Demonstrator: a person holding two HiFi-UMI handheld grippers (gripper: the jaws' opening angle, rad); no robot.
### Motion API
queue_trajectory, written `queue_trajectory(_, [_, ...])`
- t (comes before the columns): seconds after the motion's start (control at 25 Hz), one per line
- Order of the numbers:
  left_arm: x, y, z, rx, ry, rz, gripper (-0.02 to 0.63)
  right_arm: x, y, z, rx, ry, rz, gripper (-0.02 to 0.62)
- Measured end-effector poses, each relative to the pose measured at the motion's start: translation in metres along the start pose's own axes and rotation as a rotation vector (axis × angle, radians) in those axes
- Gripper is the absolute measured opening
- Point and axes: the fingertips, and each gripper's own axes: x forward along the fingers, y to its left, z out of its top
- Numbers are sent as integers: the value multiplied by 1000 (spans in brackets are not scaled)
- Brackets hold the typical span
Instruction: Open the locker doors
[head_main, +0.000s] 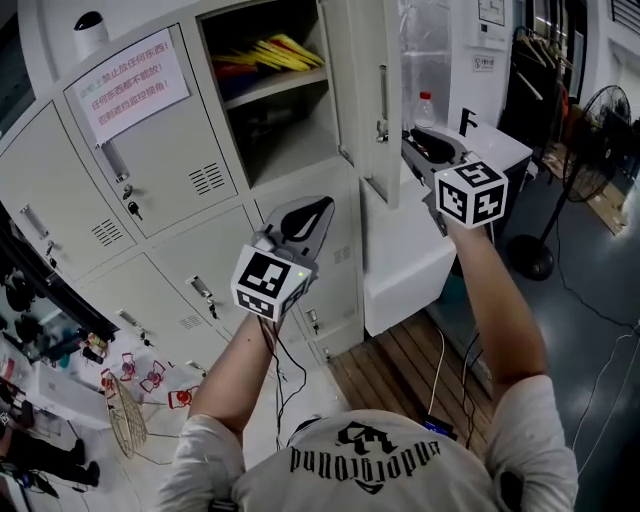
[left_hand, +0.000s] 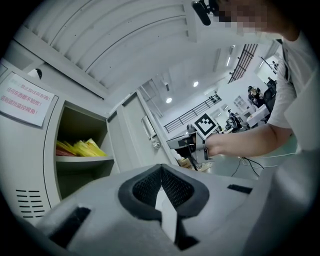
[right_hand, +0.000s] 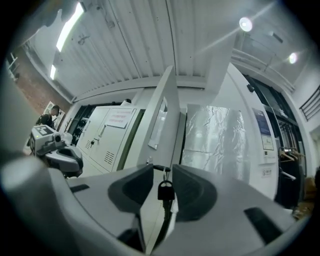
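One locker door (head_main: 362, 120) open; dark floor (head_main: 585, 330), fan (head_main: 612, 130) at rt.

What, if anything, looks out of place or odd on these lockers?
Nothing is spilled or damaged. One upper locker door stands open while the doors to its left are shut, and a key dangles from its lock, left in place.

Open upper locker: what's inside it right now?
Open upper locker: on its shelf lie yellow packets beside something red. Below the shelf nothing shows, but that part is shadowed and its floor is hidden.
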Motion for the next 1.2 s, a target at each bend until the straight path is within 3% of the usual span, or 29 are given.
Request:
queue_trajectory(0.56, [-11, -8, -3, -19, 18, 20, 8, -45, 1, -8, -23, -9, -28, 118])
queue_trajectory(0.8, [-36, -14, -31, -81, 40, 49, 8, -72, 51, -30, -68, -19, -10, 109])
queue_trajectory(1.2, [-114, -49, -76, -151, 111, 112, 8, -85, 167, -107, -41, 20, 137, 97])
